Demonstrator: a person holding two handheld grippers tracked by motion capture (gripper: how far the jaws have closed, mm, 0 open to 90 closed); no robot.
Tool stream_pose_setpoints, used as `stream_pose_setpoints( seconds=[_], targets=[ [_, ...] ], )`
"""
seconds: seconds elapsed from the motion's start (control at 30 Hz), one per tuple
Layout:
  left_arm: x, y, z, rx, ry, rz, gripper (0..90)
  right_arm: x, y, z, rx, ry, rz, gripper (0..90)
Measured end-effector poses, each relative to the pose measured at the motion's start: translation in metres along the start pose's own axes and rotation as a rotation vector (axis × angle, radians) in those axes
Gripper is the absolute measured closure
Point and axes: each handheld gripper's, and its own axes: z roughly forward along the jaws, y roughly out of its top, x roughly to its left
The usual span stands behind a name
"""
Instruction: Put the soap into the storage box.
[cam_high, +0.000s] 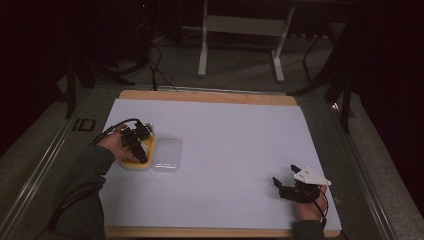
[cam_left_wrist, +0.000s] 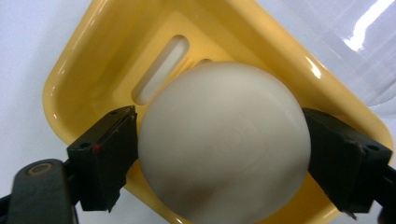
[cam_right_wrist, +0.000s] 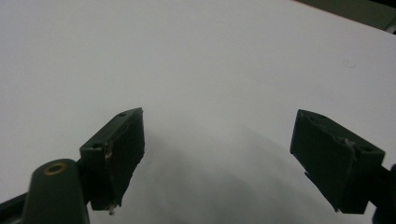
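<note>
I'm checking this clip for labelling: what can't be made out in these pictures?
- Soap, left claw view: its underside is hidden by its own bulk, so contact with the yellow dish is unclear.
- Clear lid, left claw view: cut off by the top and right edges.
- Dish, high view: mostly covered by the left claw and hand.
- Room beyond the table, high view: too dark.

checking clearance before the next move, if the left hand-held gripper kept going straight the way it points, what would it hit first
The left hand-held gripper would meet the white soap bar first: it sits between the open jaws, over the yellow soap dish. The pads look just clear of the soap, though the gaps are hard to judge.
</note>
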Motion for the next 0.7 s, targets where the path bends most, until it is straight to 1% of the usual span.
stream_pose_setpoints(
  seconds=[0.13, 0.17, 0.23, 0.27, 0.43, 0.47, 0.5, 0.53, 0.6, 0.63, 0.67, 0.7],
  targets=[
    [0.0, -0.002, -0.005, -0.012, 0.003, -0.001, 9.9, 0.0, 0.0, 0.0, 0.001, 0.0, 0.0, 17.7],
    [0.0, -0.002, -0.006, -0.017, 0.0, -0.004, 9.5, 0.0, 0.0, 0.0, 0.001, 0.0, 0.0, 17.7],
    [0.0, -0.003, -0.007, -0.021, -0.007, 0.001, 11.0, 0.0, 0.0, 0.0, 0.0, 0.0, -0.002, 17.7],
    [0.001, -0.005, -0.01, -0.044, -0.022, -0.008, 11.0, 0.0, 0.0, 0.0, 0.0, 0.0, -0.003, 17.7],
    [0.004, -0.009, -0.018, -0.076, -0.015, -0.019, 12.1, 0.0, 0.0, 0.0, 0.001, 0.0, -0.002, 17.7],
    [0.004, -0.01, -0.019, -0.086, -0.019, -0.02, 12.8, 0.0, 0.0, 0.0, 0.002, 0.0, -0.002, 17.7],
    [0.004, -0.011, -0.024, -0.108, -0.018, -0.022, 14.8, 0.0, 0.0, 0.0, 0.002, 0.0, -0.001, 17.7],
    [0.004, -0.011, -0.024, -0.108, -0.018, -0.022, 15.2, 0.0, 0.0, 0.0, 0.002, 0.0, -0.001, 17.7],
    [0.005, -0.013, -0.028, -0.129, -0.029, -0.033, 15.9, 0.0, 0.0, 0.0, 0.001, 0.0, -0.001, 17.7],
    [0.005, -0.014, -0.033, -0.149, -0.037, -0.031, 18.6, 0.0, 0.0, 0.0, 0.002, 0.0, 0.0, 17.7],
    [0.005, -0.014, -0.033, -0.149, -0.037, -0.031, 18.7, 0.0, 0.0, 0.0, 0.002, 0.0, 0.0, 17.7],
    [0.003, -0.014, -0.035, -0.16, -0.034, -0.023, 18.7, 0.0, 0.0, 0.0, 0.002, 0.0, 0.0, 17.7]
  ],
)
